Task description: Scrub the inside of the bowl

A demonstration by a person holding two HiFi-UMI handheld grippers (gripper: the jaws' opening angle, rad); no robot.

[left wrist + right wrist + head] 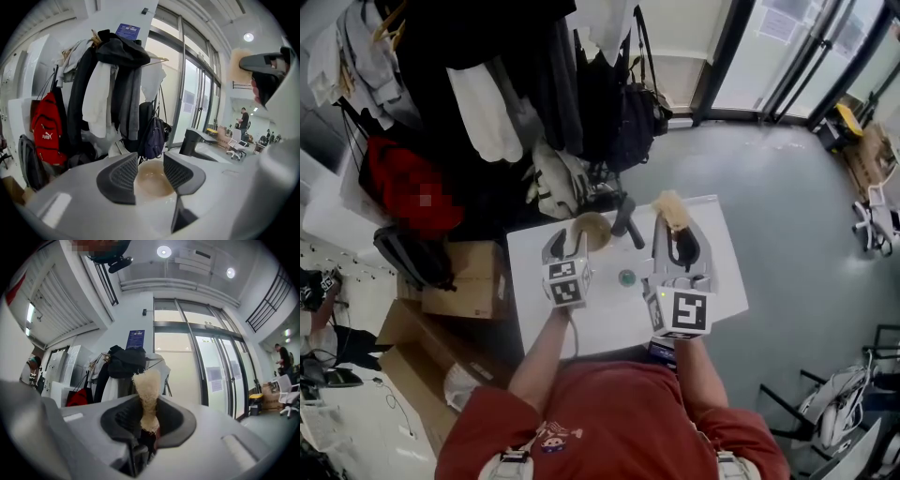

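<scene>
Bowl (pixel 152 185) framed between spread left fingers (pixel 123 178); right fingers (pixel 176 420) pinch scrubber (pixel 149 394).

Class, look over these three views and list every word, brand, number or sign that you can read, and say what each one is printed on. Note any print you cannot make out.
"PUMA": on the red backpack hanging at the left, in the left gripper view.
Unreadable: the blue sign high on the wall, print too small.
Unreadable: the paper sheets on the glass door, blurred.
No other text can be read.
</scene>
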